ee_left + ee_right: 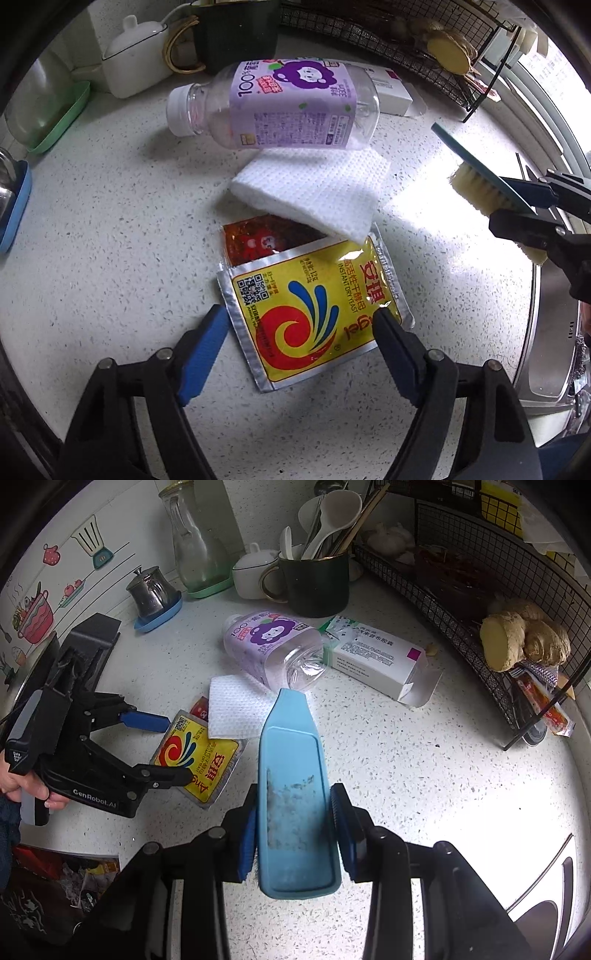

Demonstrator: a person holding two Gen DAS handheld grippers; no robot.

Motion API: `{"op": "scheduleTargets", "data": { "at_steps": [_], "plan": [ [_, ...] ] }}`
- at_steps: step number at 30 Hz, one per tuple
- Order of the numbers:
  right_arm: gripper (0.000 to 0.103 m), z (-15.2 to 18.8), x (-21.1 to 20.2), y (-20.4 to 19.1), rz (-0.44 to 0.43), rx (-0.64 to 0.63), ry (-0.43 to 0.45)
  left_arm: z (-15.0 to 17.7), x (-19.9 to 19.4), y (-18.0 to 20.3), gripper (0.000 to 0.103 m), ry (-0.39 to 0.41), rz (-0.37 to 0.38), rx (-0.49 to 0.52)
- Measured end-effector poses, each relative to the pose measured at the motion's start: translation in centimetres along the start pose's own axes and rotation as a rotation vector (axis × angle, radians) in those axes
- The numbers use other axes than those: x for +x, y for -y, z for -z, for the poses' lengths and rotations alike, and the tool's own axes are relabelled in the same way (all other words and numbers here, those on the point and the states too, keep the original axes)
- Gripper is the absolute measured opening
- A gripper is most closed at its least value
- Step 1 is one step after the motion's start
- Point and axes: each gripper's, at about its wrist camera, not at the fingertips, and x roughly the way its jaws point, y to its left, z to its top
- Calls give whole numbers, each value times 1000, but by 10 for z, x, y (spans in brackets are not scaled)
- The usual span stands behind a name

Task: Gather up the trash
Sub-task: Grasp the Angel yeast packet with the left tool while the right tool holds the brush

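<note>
Yellow yeast sachet [314, 314] lying flat mid-counter, near the front edge, one corner tucked under a folded paper towel [314, 188], a red sauce packet [266, 240] peeking from beneath both. Straddling the sachet: left gripper [299, 325], jaws spread wide, one tip off the foil's edge, the other over its printed face. Probably best to drop low, slide a finger under the loose near corner and pinch thin foil, not towel. Further back, empty purple-labelled bottle [280, 103] on its side, touching the towel, white medicine box [376, 661] just beyond. Off to the sink side, right gripper [295, 830], jaws pinching a blue brush [291, 775], bristles down. Open counter [92, 258] on the left; wire basket [480, 602] and sink rim [546, 332] crowding the right.
</note>
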Motion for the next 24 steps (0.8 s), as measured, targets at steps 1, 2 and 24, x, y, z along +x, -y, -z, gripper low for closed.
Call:
{"op": "scheduleTargets", "data": {
  "at_steps": [1,2,24],
  "plan": [
    [35,1,-1,1,-2,2,3,2,-1,0,70,4,-5,-3],
    [35,1,-1,1,-5,5,4,3,-2,2,65,11,1,-5],
    [35,16,0,-18,-24,-6,-9,22,-22,20,0,40,-2,-74]
  ]
}}
